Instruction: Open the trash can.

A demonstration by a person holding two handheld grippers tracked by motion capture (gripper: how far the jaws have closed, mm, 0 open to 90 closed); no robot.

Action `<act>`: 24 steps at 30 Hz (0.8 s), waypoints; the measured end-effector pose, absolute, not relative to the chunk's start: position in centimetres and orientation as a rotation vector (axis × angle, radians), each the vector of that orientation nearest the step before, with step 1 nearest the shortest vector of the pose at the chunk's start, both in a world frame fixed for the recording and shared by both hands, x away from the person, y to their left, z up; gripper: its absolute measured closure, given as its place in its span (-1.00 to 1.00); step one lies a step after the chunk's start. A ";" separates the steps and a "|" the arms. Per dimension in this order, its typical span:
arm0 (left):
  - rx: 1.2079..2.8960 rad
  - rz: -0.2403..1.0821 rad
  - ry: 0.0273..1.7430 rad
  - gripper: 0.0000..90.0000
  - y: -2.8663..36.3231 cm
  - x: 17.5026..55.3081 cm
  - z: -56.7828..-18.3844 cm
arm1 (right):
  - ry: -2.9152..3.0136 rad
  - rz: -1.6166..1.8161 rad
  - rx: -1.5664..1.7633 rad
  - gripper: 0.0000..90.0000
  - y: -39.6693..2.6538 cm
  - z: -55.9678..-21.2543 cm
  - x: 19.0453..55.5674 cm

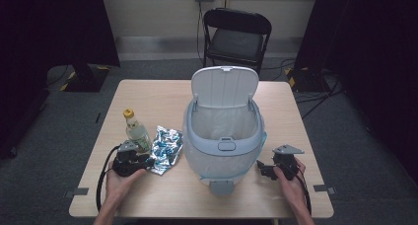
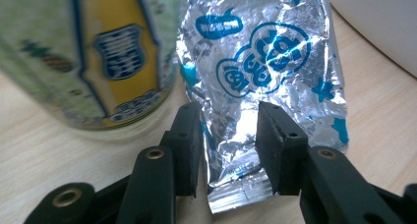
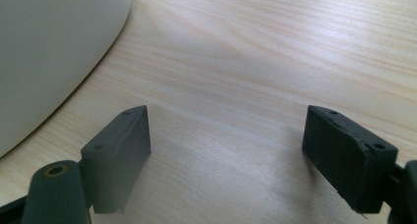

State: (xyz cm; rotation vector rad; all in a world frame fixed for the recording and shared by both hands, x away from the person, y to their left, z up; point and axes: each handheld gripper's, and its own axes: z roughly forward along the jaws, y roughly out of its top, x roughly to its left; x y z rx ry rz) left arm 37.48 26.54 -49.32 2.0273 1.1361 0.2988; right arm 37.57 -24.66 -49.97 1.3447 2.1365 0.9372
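Step in hand, as I read it: the left gripper (image 2: 227, 135) is set to pick up the crumpled foil wrapper (image 2: 260, 81) so it can go into the open-lidded pedal bin (image 1: 223, 136).

Left gripper: its jaws straddle the wrapper's near end in the left gripper view, part-way closed, with foil between the pads. A sliver of gap shows on each side, so they do not yet pinch it. No earlier frame, so nothing on movement.

Right gripper (image 3: 226, 150): jaws spread wide over bare table (image 3: 255, 47), holding nothing, just right of the bin.

Doing it well, in my judgement:
- Bite the doubled, creased foil near the sealed end, not a single loose flap, which could tear or slip.
- Keep the tips low so the lower edge is caught, not pushed flat.
- Mind the plastic bottle (image 1: 136, 131), which stands upright just left of the wrapper, away from the bin; a sideways nudge could topple it.

The wrapper: silver foil, heavily wrinkled, blue lettering and blue star marks, flattened and apparently empty. It lies on the table just left of the bin, between bin and bottle.
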 end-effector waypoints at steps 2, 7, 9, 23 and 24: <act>2.056 0.327 1.108 0.33 26.0 37.4 -49.3 | 2.137 0.937 1.345 -0.61 -24.7 -50.0 37.6; 2.144 0.437 1.061 0.28 24.6 37.1 -49.2 | 2.137 0.937 1.344 -0.61 -24.7 -50.0 37.6; 2.139 0.433 1.066 0.35 24.5 37.1 -49.1 | 2.137 0.937 1.345 -0.61 -24.7 -50.0 37.6; 2.087 0.341 1.086 0.99 25.0 37.3 -49.3 | 2.137 0.938 1.344 -0.61 -24.7 -50.0 37.6; 2.080 0.336 1.089 0.99 25.1 37.3 -49.3 | 2.137 0.937 1.345 -0.61 -24.7 -50.0 37.6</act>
